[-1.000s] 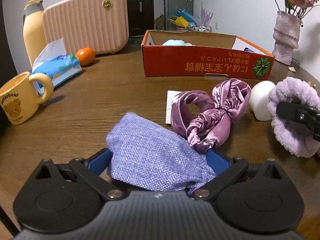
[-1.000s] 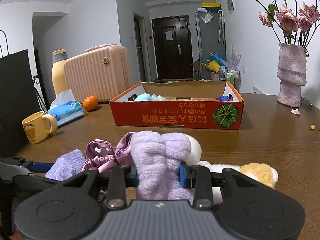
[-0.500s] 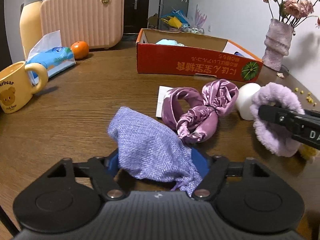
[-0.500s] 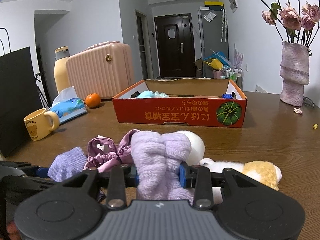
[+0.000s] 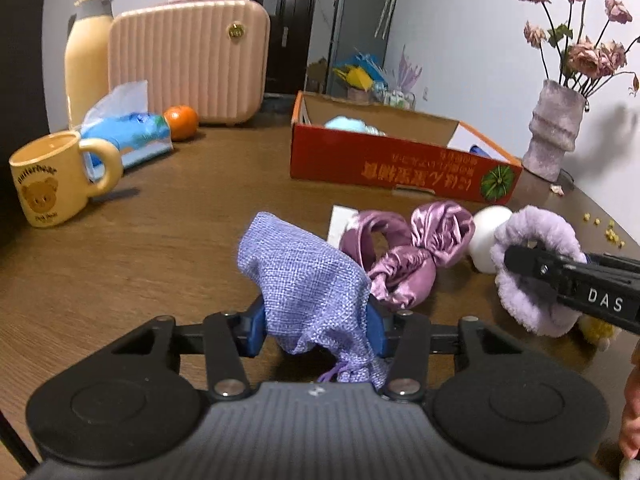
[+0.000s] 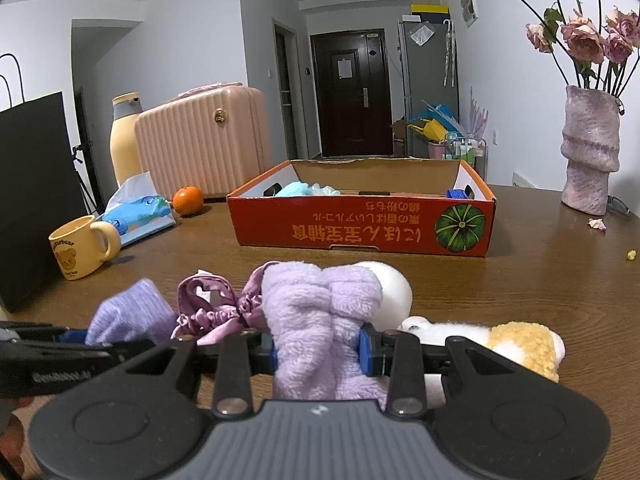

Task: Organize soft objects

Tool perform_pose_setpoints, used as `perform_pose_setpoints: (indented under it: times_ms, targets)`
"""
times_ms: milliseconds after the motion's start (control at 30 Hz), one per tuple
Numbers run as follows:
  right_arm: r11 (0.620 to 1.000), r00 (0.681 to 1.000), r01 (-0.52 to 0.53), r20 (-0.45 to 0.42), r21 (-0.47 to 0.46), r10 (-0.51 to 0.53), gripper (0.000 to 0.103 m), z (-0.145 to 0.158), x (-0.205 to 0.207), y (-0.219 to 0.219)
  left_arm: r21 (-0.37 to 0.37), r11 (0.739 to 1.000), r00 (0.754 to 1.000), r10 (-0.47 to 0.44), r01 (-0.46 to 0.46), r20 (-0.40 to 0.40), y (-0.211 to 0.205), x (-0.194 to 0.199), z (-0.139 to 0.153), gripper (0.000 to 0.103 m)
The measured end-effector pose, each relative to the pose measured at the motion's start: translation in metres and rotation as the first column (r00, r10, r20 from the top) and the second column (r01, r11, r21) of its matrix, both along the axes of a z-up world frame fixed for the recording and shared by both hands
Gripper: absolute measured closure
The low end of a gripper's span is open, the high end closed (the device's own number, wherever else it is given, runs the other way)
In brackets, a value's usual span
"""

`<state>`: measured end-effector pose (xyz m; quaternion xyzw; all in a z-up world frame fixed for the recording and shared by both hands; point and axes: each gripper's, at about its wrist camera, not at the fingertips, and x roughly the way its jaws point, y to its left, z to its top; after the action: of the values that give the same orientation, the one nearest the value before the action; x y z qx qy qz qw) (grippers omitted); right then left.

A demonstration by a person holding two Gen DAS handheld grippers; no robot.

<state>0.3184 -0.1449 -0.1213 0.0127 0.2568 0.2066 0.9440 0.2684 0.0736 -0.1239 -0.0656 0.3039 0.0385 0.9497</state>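
My left gripper (image 5: pixel 316 324) is shut on a lavender woven pouch (image 5: pixel 304 276) and holds it above the table; the pouch also shows in the right wrist view (image 6: pixel 128 316). My right gripper (image 6: pixel 320 350) is shut on a fluffy lilac scrunchie (image 6: pixel 320 312), also seen in the left wrist view (image 5: pixel 532 240). A pink satin headband (image 5: pixel 412 248) lies on the table between them. A white foam egg (image 6: pixel 392 292) and a white-and-yellow plush toy (image 6: pixel 500 340) lie beside the scrunchie. The red cardboard box (image 6: pixel 360 228) stands open beyond, with a light blue soft item (image 6: pixel 300 189) inside.
A yellow bear mug (image 5: pixel 52 176), a blue tissue pack (image 5: pixel 132 140), an orange (image 5: pixel 181 122), a cream bottle (image 5: pixel 86 56) and a pink case (image 5: pixel 188 60) stand at the left. A vase of flowers (image 6: pixel 590 160) stands at the right. A black bag (image 6: pixel 36 192) is far left.
My left gripper has closed on the pouch and lifted it off the table. My right gripper, still holding the scrunchie, has risen a little.
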Motion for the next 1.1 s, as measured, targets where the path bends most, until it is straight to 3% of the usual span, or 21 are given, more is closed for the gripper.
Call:
perform_pose_setpoints:
  times_ms: [267,1100]
  targets:
    - [1.0,0.999,0.01,0.045,0.003,-0.01,0.069,0.007,-0.011,-0.005,0.02,1.0,0.996,0.004,-0.005,0.085,-0.003,-0.009,0.021,0.054]
    - [0.996,0.984,0.09,0.155,0.007,-0.09,0.069,0.042,0.001,-0.035,0.06,0.998,0.974,-0.034,0.021,0.223,-0.026,0.006,0.07,0.054]
